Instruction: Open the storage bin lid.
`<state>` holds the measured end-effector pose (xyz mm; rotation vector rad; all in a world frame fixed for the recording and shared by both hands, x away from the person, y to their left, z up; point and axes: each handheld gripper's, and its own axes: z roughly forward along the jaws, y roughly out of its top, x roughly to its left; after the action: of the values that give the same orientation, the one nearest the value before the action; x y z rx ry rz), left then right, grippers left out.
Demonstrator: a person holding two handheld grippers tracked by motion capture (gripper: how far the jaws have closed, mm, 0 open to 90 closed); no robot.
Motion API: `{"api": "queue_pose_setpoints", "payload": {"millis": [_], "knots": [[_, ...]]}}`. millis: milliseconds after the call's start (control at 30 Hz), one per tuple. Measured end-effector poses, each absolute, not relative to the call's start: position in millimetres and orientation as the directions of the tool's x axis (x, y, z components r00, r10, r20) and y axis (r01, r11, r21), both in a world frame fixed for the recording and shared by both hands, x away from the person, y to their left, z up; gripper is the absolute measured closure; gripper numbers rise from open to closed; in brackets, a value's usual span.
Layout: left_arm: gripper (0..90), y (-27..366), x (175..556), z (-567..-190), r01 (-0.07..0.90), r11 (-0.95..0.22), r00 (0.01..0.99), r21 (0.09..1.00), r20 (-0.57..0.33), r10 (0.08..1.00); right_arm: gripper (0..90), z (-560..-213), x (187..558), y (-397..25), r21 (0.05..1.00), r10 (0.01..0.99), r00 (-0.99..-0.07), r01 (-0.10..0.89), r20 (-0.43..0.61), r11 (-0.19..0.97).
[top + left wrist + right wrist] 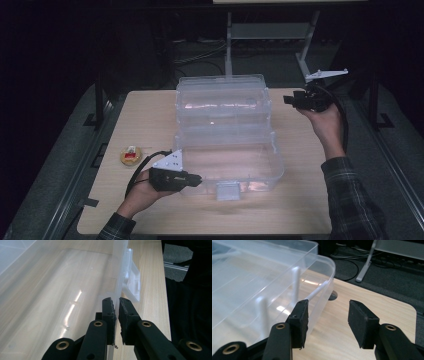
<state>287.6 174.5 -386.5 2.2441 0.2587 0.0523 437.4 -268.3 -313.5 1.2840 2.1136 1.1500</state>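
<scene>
Left gripper pinches the clear box's near wall; right gripper gapes beside the lid — open tabletop beyond.

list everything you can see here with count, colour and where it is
clear plastic box: 1, see-through, middle of the table, open, front wall pinched near its left corner by the left gripper
box lid: 1, clear, standing up behind the box
latch: 1, clear, on the box's front wall
small round object: 1, yellow with red on top, on the table left of the box
table: 1, light wood
metal stand: 1, grey, on the floor beyond the table
left gripper: 1, black, at the box's front left
right gripper: 1, black, jaws apart, right of the lid
sleeves: 2, dark plaid, bottom edge
</scene>
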Motion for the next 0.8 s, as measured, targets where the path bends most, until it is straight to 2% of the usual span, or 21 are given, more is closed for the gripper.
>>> {"api": "queue_pose_setpoints", "payload": {"millis": [433, 800], "knots": [[83.0, 174.8, 287.6, -386.6, 0.174, -0.613, 0.977, 0.771, -0.056, 0.208, 49.1, -321.2, 392.0, -271.3, 0.816, 0.803, -0.590, 0.506, 0.091, 0.280], [83.1, 174.7, 288.1, -386.6, 0.184, -0.610, 0.975, 0.771, -0.066, 0.211, 49.3, -335.8, 344.4, -259.1, 0.810, 0.671, -0.735, 0.450, 0.096, 0.377]]}}
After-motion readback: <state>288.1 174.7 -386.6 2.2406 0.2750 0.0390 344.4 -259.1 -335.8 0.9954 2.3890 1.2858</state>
